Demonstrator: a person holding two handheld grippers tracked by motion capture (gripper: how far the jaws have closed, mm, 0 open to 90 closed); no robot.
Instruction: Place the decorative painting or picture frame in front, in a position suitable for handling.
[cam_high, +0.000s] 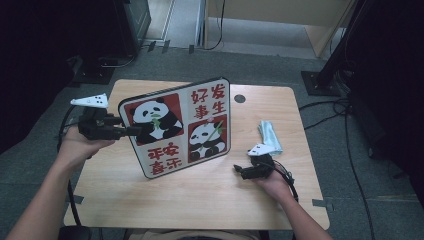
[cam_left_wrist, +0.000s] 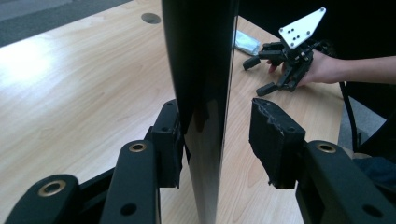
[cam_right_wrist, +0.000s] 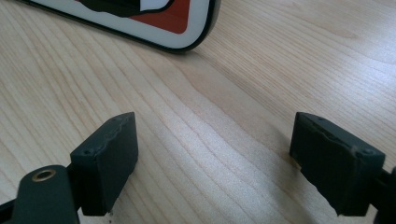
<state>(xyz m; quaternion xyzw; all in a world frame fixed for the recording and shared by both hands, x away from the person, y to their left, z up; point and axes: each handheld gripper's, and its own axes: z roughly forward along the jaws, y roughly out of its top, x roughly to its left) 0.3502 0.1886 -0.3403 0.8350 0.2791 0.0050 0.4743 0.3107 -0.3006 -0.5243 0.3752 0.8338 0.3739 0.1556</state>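
High view: a flat, rounded-corner panda board (cam_high: 182, 125) is seen standing tilted on its lower edge on the wooden table (cam_high: 210, 200), left of centre. Its face is glossy and printed in four quadrants — two red panels with pandas, two white panels with red characters — inside a white border with a thin black rim. In the left gripper view the board's edge (cam_left_wrist: 201, 93) is seen end-on as a dark, shiny, thin slab that reflects the jaws.

The left gripper (cam_high: 131, 131) is held level at the board's left edge. Its black jaws stand on either side of the slab: one pad lies against the board's face, the other is held apart from it with a clear gap, so no clamping is seen. The pads are matte, blocky and rough-edged.

The right gripper (cam_high: 239, 170) is rested on the table just right of the board's lower corner, with jaws spread wide and nothing between them — bare wood grain is seen between the pads in the right gripper view, with the board's rounded corner (cam_right_wrist: 187, 32) near ahead.

A folded pale blue-green cloth (cam_high: 270, 136) lies flat on the table beyond the right gripper, apart from the board. The tabletop is light laminate with a fine grain and a round cable hole (cam_high: 240, 98) near its far edge.
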